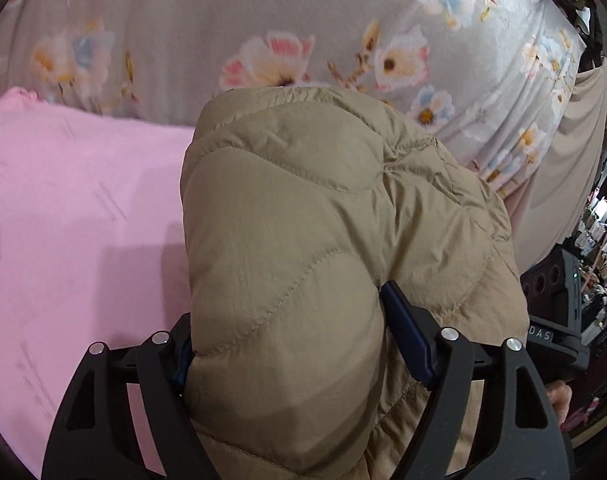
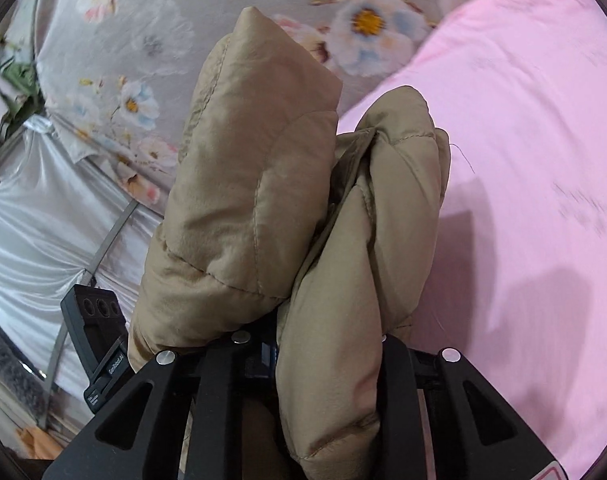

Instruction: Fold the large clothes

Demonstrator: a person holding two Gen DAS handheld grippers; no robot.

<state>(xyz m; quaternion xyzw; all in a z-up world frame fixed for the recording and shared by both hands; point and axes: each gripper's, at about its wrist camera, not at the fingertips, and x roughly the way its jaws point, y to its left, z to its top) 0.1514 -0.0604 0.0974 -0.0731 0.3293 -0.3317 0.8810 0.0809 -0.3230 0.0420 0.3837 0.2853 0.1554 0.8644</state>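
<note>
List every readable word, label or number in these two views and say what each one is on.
"DAS": white letters on the black device beside the quilted tan jacket, left wrist view; anything before those letters is hidden by the jacket.
White print on the black device in the right wrist view: too small and blurred to read.
Grey marks on the pink sheet: blurred, unreadable.
Nothing readable on the jacket or the floral cover.

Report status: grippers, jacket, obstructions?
Left gripper and right gripper shut on tan quilted jacket. Jacket bunched, lifted above pink sheet. Nothing blocking.
</note>
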